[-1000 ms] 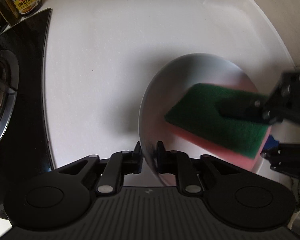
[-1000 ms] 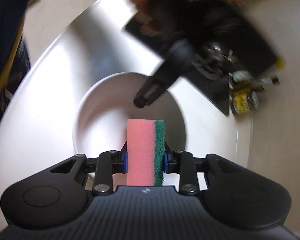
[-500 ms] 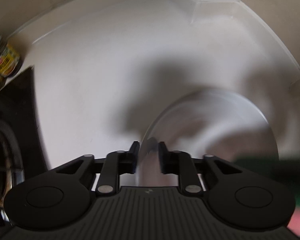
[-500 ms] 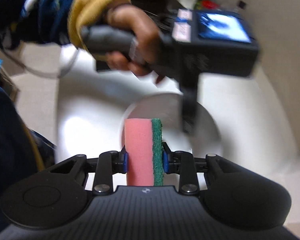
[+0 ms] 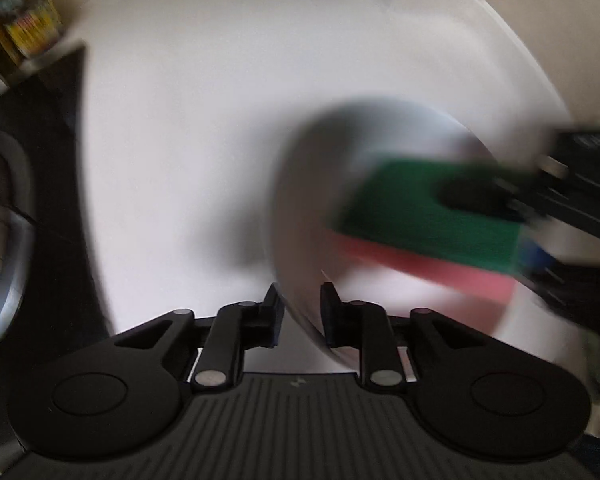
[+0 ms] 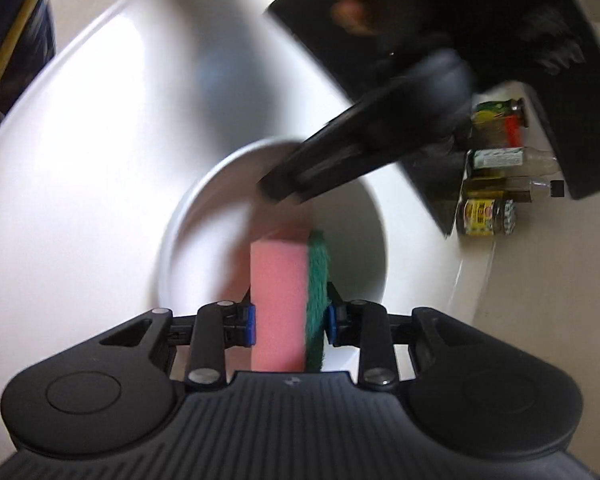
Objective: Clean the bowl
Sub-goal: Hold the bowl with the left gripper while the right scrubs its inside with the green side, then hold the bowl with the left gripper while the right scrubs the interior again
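Left gripper (image 5: pixel 301 310) straddles the near rim of the bowl (image 5: pixel 300 200), and its jaws have just been opening with the rim between them. They stand wider around it than half a second ago. Blur hides the pads, so I can't tell if they still bite the metal.

Right gripper (image 6: pixel 290 320) is clamped on the sponge (image 6: pixel 284 300), pink side left, green scourer right, same pinch as a second ago. Half a second back the sponge had swung out toward the right edge of the left wrist view; now it's over the bowl interior again, far end at or near the inner wall.

Bowl sits tilted on the white counter (image 5: pixel 180 120), right of the stove (image 5: pixel 4 220).

Read: mid-scrub, another stroke starting. If the left hold is loosening, the bowl could skid or drop flat under sponge pressure.
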Available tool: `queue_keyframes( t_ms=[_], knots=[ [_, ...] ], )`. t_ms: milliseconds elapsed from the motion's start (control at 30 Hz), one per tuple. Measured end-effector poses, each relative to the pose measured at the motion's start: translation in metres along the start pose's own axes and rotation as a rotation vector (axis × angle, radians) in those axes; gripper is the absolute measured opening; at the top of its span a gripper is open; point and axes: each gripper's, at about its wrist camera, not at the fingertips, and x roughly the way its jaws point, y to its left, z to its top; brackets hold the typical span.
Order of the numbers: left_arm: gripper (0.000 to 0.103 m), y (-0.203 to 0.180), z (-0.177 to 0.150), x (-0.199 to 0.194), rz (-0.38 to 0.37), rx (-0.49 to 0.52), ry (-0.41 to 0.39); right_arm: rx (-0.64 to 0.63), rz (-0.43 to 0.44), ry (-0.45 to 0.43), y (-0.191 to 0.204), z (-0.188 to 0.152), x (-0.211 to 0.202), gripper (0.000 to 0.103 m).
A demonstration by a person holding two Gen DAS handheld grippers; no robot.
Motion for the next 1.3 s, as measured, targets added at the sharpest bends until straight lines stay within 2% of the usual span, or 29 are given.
queue_keyframes(
  t_ms=[33,67,167,200,233,267,333,433,500,567,600,733,767,867,933,1000,1033,1100,1167,1267,1300],
  knots=[
    [0.028,0.000,0.005,0.002,0.002,0.000,-0.014,0.067,0.043,0.002,-0.004,0.005,-0.002,0.027],
    [0.028,-0.001,0.008,0.002,0.008,0.014,-0.020,0.274,0.164,-0.045,-0.021,0.005,-0.016,0.027],
    [0.036,-0.005,0.018,0.002,0.028,0.056,-0.039,0.560,0.345,-0.212,-0.046,0.000,-0.037,0.027],
    [0.035,-0.006,0.021,0.002,0.037,0.070,-0.044,0.606,0.354,-0.233,-0.051,-0.003,-0.039,0.027],
    [0.029,-0.006,0.020,0.001,0.057,0.082,-0.039,0.652,0.362,-0.254,-0.055,-0.006,-0.042,0.027],
    [0.026,-0.006,0.020,0.001,0.059,0.083,-0.028,0.624,0.318,-0.233,-0.056,-0.010,-0.044,0.026],
    [0.015,-0.006,0.017,-0.001,0.045,0.071,0.006,0.566,0.228,-0.188,-0.058,-0.018,-0.047,0.026],
    [0.012,0.001,0.004,-0.009,-0.005,0.045,0.080,0.321,0.089,-0.140,-0.043,-0.017,-0.049,0.026],
    [0.012,0.008,0.001,-0.009,-0.037,0.051,0.113,0.174,0.041,-0.161,-0.051,-0.013,-0.026,0.026],
    [0.014,0.009,-0.003,-0.010,-0.052,0.067,0.128,-0.121,-0.072,-0.180,-0.029,0.001,-0.016,0.026],
    [0.016,0.008,-0.004,-0.010,-0.055,0.076,0.130,-0.181,-0.092,-0.187,-0.028,0.005,-0.009,0.026],
    [0.021,0.006,-0.004,-0.010,-0.047,0.113,0.139,-0.665,-0.236,-0.100,0.011,0.005,0.021,0.026],
    [0.021,0.006,-0.004,-0.010,-0.036,0.112,0.132,-0.721,-0.240,-0.070,0.016,0.001,0.025,0.026],
    [0.023,0.007,-0.002,-0.009,0.003,0.090,0.096,-0.735,-0.195,-0.014,0.021,-0.008,0.025,0.027],
    [0.023,0.005,0.002,-0.008,0.035,0.069,0.063,-0.653,-0.152,-0.005,0.018,-0.014,0.019,0.027],
    [0.025,-0.001,0.005,-0.007,0.068,0.074,0.043,-0.419,-0.023,-0.018,-0.002,-0.004,0.004,0.027],
    [0.030,-0.009,0.007,-0.006,0.104,0.091,0.020,-0.347,0.022,-0.029,-0.009,-0.002,-0.008,0.027],
    [0.036,-0.016,0.008,-0.006,0.133,0.108,0.004,-0.129,0.173,-0.106,-0.031,0.008,-0.032,0.027],
    [0.037,-0.017,0.012,-0.005,0.144,0.115,-0.013,0.044,0.272,-0.207,-0.050,0.011,-0.048,0.027],
    [0.027,-0.013,0.012,-0.008,0.143,0.111,-0.004,0.160,0.293,-0.280,-0.070,-0.002,-0.056,0.026],
    [0.024,-0.010,0.010,-0.010,0.137,0.108,0.005,0.135,0.236,-0.249,-0.072,-0.004,-0.051,0.026]
  ],
)
